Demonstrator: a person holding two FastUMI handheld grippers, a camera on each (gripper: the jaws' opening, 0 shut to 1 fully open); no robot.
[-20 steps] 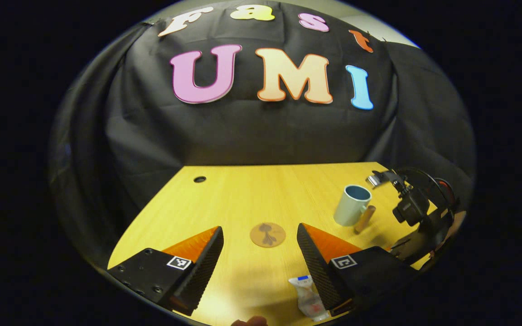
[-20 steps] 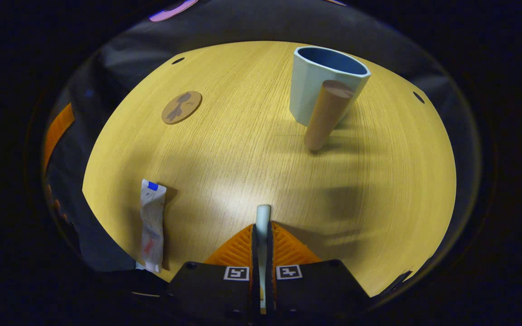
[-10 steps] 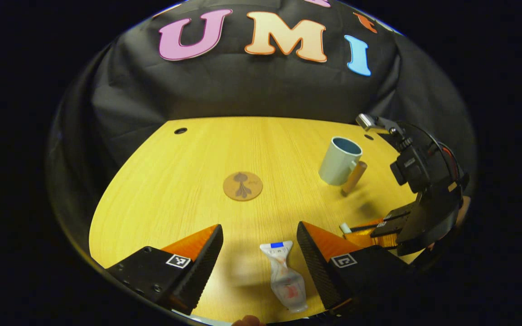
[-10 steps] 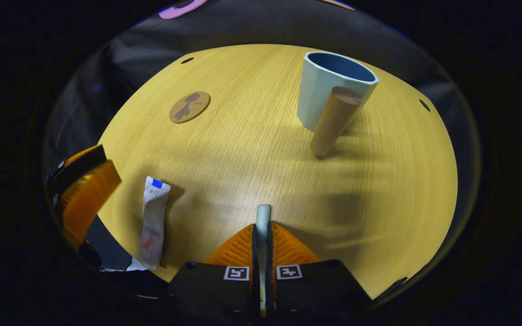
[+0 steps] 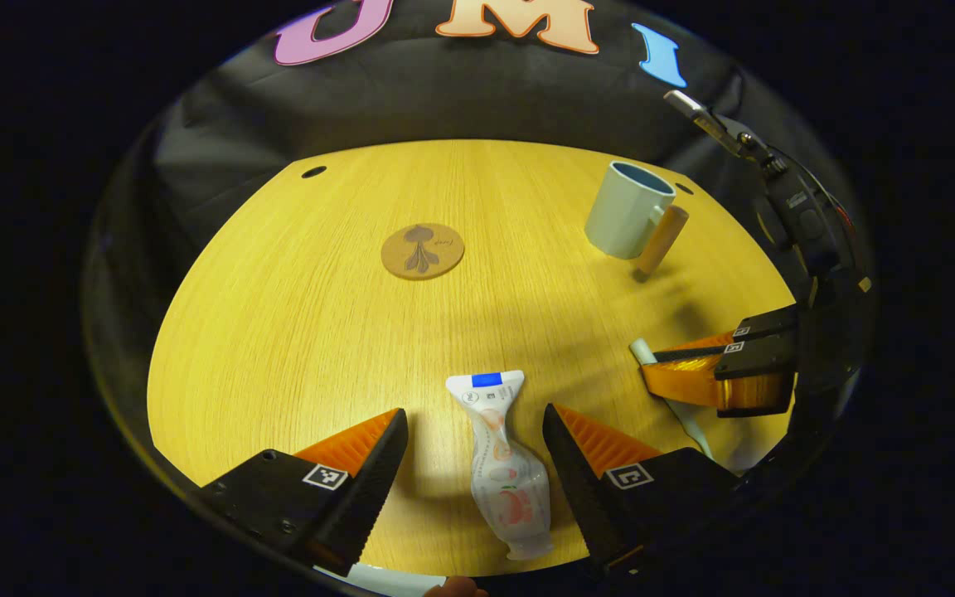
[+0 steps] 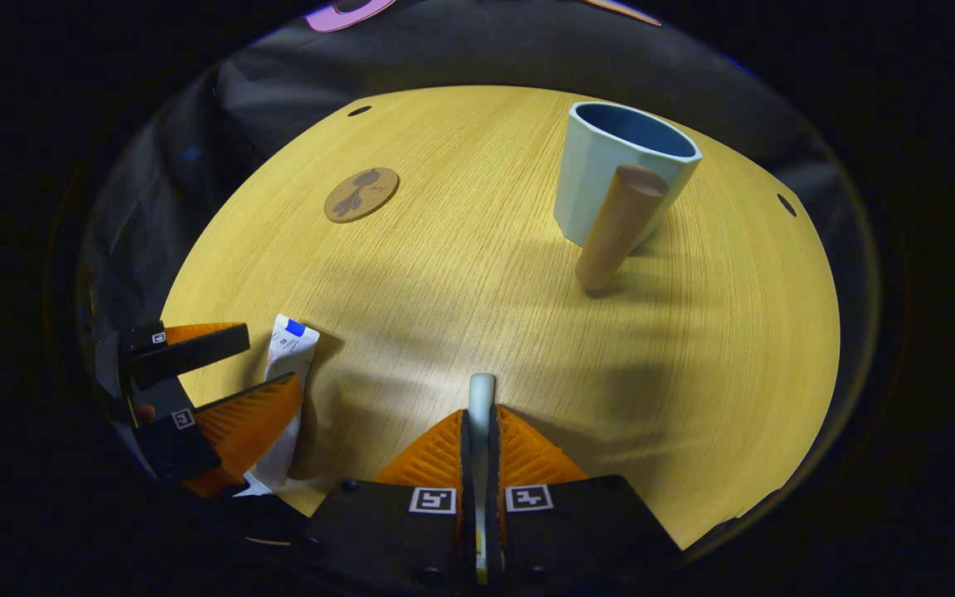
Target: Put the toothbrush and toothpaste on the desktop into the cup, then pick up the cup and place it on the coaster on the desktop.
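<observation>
Cup point(image 6: 610, 178) upright on desktop point(image 6: 444, 274) at 1 o'clock in the right gripper view, wooden handle toward camera. Coaster point(image 5: 423, 250) flat at 12 o'clock in the left gripper view, well apart from cup. Toothpaste point(image 5: 501, 464) lying between spread fingers of left gripper point(image 5: 475, 431), untouched. Toothbrush point(image 6: 481, 406) clamped in right gripper point(image 6: 479, 431), pointing to 12 o'clock.

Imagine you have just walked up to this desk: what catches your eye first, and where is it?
The toothpaste tube lies flat at the near edge of the desktop, between the open fingers of the left gripper. The right gripper is shut on the toothbrush, and farther back stands the cup.
</observation>
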